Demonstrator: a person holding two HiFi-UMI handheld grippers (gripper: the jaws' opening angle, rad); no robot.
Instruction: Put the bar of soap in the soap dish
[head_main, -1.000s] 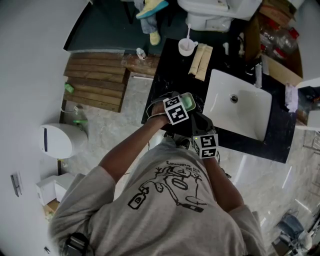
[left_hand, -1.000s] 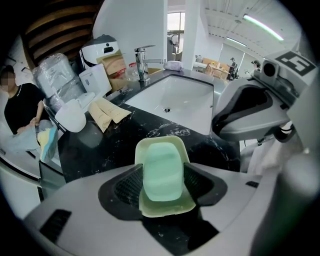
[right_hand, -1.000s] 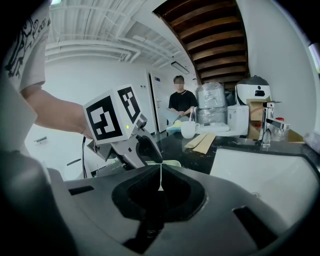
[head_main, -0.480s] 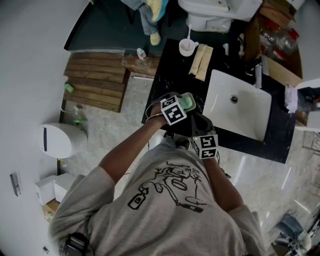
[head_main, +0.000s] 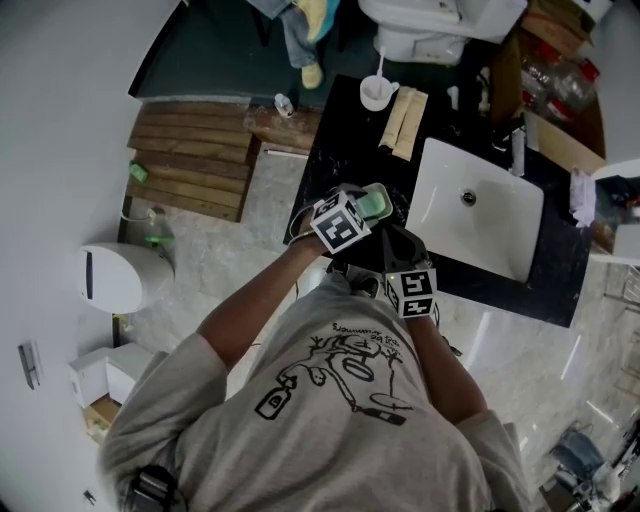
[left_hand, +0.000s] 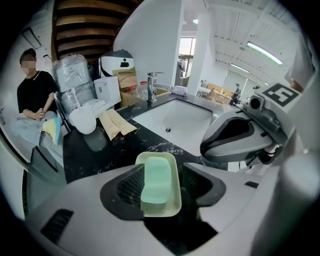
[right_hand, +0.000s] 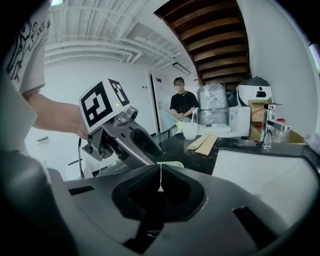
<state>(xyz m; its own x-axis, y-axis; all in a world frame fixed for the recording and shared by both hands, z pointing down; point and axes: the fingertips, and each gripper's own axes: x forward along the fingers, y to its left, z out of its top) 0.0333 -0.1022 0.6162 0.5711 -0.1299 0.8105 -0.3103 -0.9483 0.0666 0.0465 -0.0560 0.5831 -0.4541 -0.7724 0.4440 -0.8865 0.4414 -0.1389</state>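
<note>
The left gripper hangs low over the black counter with its jaws released and spread wide, and the dish lies between them on the counter's near edge. The soap, a pale green bar, lies flat inside the dish along its length. The left jaw's pad overlaps the dish's left rim and sits just beside the bar; whether it touches the bar cannot be told. The right jaw stands clear of the dish's right rim. The right gripper is clenched, its jaws together with only a thin slit between them and nothing grasped, and it is held just right of the left gripper, nearer the person. In the head view both grippers are at the counter's near left corner, with the dish showing just beyond the left gripper's marker cube. Right of the dish the white sink is set into the counter, with a tap at its far side. Far left on the counter stand a white cup and two tan packets, and a person in a dark top sits beyond them
</note>
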